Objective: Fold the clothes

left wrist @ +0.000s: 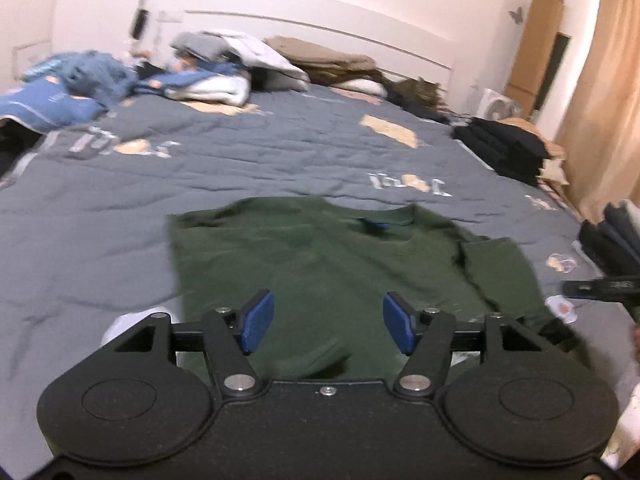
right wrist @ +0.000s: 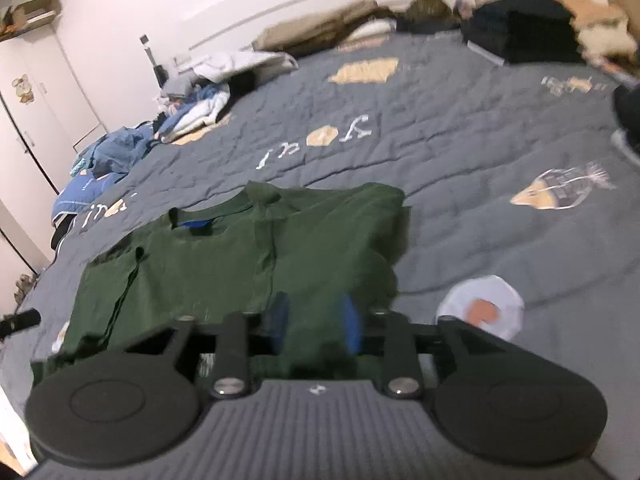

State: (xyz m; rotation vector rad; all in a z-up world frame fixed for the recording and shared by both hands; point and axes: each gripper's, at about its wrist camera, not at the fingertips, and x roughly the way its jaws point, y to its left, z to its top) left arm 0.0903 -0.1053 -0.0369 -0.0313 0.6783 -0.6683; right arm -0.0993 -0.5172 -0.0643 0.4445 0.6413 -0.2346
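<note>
Left gripper [left wrist: 328,322]: matte black body with two large round discs at its near corners, each carrying a shallow circular recess; two black angled link arms pivot on silver round-head bolts, a small silver screw sits at the centre of the front edge, and a black crossbar carries two fingers [left wrist: 259,322] faced with blue rectangular pads, smaller silver screws showing at the finger mounts. Right gripper [right wrist: 314,322]: same black discs, link arms, silver pivot bolts and blue-padded fingers [right wrist: 351,326], but its central housing is grey with fine parallel ribbing and one small silver screw; the pads are blurred.
</note>
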